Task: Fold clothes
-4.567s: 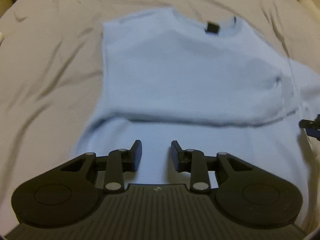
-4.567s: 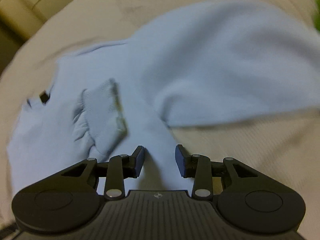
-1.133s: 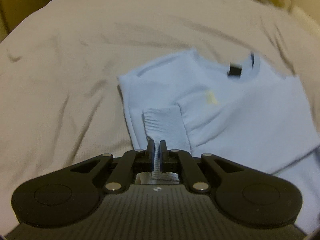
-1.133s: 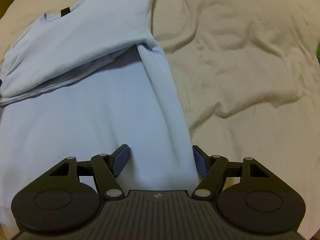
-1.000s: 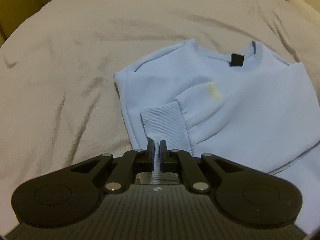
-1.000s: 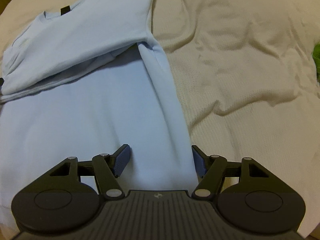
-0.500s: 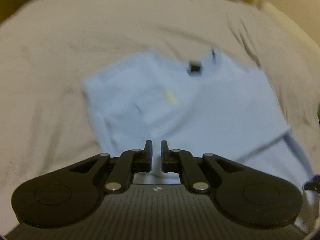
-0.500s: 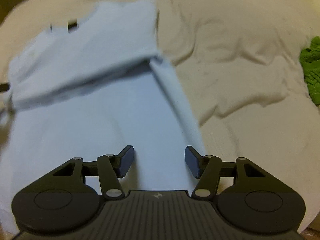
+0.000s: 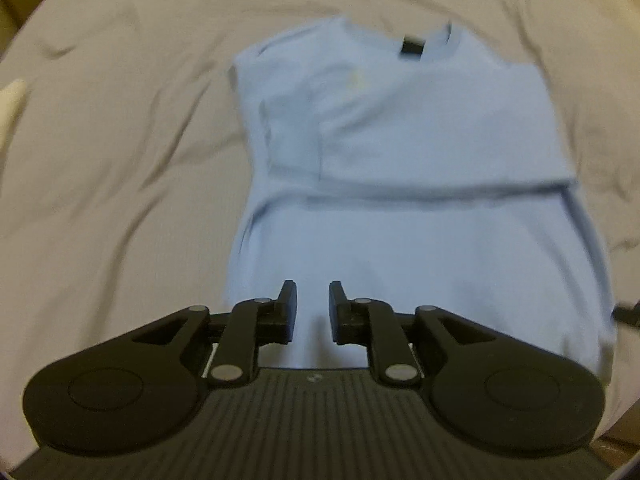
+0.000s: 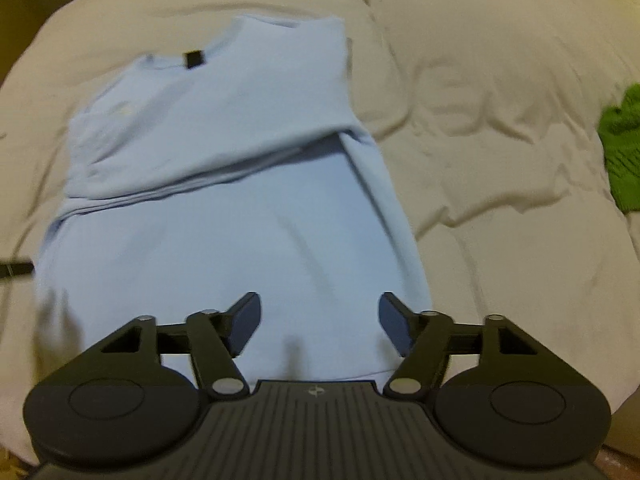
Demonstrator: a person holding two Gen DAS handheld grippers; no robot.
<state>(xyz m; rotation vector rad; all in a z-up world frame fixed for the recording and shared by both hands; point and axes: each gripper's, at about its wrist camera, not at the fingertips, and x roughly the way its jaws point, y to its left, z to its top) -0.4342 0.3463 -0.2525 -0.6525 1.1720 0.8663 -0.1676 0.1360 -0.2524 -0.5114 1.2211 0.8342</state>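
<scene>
A light blue sweatshirt (image 9: 420, 152) lies flat on the bed, collar and black neck tag (image 9: 412, 46) at the far end, both sleeves folded across the chest. The same sweatshirt (image 10: 224, 208) fills the right wrist view. My left gripper (image 9: 313, 306) hovers over the lower left part of the body; its jaws are opening, a narrow gap between them and nothing in it. My right gripper (image 10: 318, 322) hangs over the lower right part near the hem, jaws opening wide, empty. The other gripper's tip (image 9: 628, 312) shows at the right edge of the left view.
A wrinkled beige bedspread (image 9: 112, 152) covers the bed around the sweatshirt. A green cloth (image 10: 624, 152) lies at the right edge of the bed in the right wrist view. Something pale (image 9: 10, 100) sits at the far left edge.
The left gripper let go of the sleeve cuff, which now lies folded on the chest, and drew back up over the lower body. The right gripper rose and its jaws widened.
</scene>
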